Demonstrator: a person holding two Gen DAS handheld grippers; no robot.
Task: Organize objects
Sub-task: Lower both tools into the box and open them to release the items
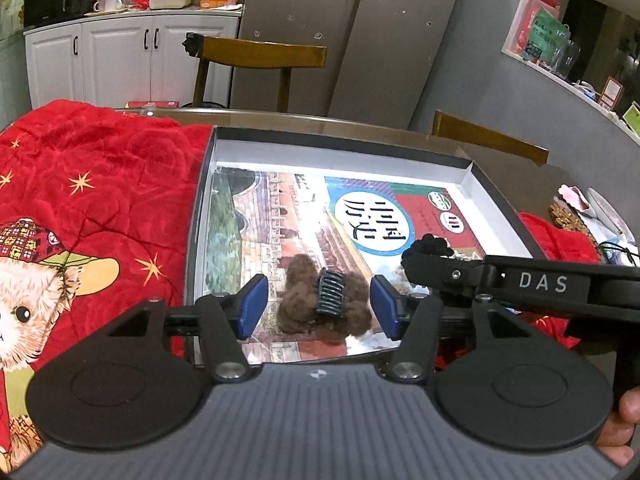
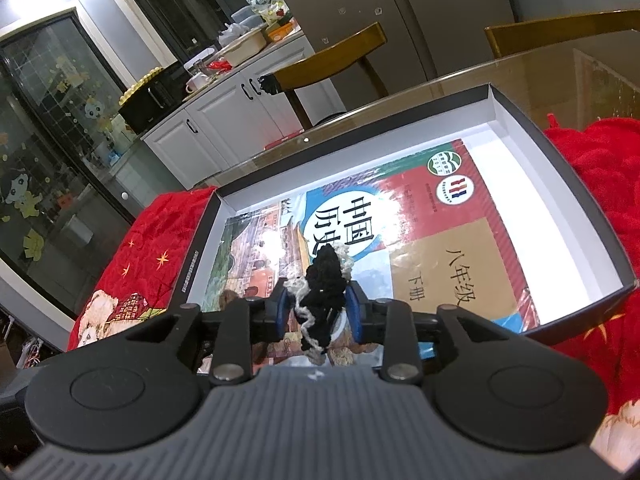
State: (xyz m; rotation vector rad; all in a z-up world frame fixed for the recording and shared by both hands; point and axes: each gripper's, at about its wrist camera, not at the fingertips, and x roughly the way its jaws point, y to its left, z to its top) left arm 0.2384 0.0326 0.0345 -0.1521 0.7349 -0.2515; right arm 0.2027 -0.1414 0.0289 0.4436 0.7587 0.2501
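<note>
A shallow black box with a white inside sits on a red blanket printed with a cartoon bear. A history textbook with Chinese characters on its cover lies flat inside, filling most of the box floor.

The left tongs are released, their blue pads spread wide. Directly between and just ahead of them, a fuzzy brown hair claw clip with dark teeth rests on the book, touching neither pad.

The right tongs are clenched on a black knitted yarn item with pale grey strands, held above the book. From the left view, the right tongs reach in from the right, just beyond the left tongs' right pad.

Behind the tongs stand wooden chairs and white cabinets.
</note>
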